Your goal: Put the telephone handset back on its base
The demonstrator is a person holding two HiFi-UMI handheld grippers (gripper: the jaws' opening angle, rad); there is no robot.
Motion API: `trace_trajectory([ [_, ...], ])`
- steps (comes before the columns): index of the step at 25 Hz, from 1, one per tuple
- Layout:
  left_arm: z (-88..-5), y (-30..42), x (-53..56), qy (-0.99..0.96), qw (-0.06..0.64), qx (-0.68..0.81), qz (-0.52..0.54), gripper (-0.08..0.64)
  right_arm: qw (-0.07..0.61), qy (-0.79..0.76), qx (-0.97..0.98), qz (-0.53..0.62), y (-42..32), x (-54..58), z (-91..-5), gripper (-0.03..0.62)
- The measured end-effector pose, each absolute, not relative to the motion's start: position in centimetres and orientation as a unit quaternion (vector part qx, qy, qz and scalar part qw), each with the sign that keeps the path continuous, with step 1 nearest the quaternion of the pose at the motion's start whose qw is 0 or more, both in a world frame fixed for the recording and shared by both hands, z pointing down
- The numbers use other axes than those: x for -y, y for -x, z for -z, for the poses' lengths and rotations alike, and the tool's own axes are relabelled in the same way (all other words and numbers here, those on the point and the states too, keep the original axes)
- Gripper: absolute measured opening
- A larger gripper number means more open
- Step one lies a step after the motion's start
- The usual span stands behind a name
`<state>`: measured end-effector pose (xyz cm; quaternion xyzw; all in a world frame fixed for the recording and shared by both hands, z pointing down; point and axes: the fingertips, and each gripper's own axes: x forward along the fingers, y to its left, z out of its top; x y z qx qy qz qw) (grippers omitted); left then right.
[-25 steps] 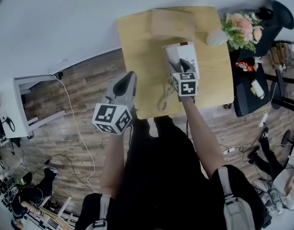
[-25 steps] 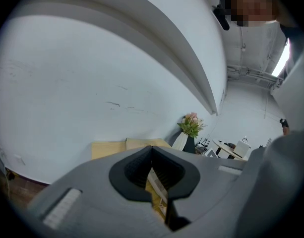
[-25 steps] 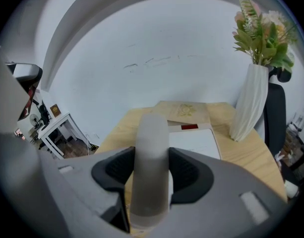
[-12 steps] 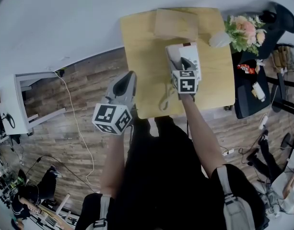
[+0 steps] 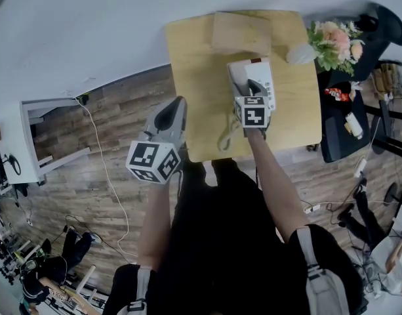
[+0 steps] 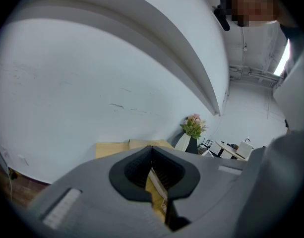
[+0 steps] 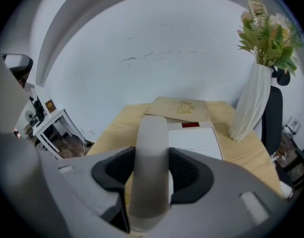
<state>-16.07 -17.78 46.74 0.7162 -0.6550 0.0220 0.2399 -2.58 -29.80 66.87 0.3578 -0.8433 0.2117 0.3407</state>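
The right gripper (image 7: 152, 175) is clamped on the pale grey plastic handset (image 7: 151, 148) over the left side of the flat white telephone base (image 7: 197, 144). The left gripper (image 6: 152, 168) hangs with jaws together, empty. Released askew, the handset could miss its cradle, or its coiled white cord (image 5: 225, 136) could tug it off.

We see the handset (image 7: 152, 133) in a pale grey-white, and the base (image 7: 196, 144) in white with a small red label. The table (image 5: 194, 77) is light yellowish wood, and the floor (image 5: 102, 163) is dark brown planks. The left gripper (image 6: 152, 170) and the right gripper (image 7: 152, 171) are grey with black pads. Their marker cubes (image 5: 153, 161) carry black-and-white squares. The vase (image 7: 251, 100) is white and ribbed, and the flowers (image 5: 335, 37) are pink, cream and green.
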Motion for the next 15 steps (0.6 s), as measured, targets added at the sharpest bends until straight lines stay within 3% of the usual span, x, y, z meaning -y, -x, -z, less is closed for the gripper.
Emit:
trace_trajectory([
  [15, -46.49, 16.18, 17.17, -0.715, 0.238, 0.657, -0.025, 0.009, 0.341, -0.365, 0.838, -0.22, 2.23, 29.71, -67.45, 0.218],
])
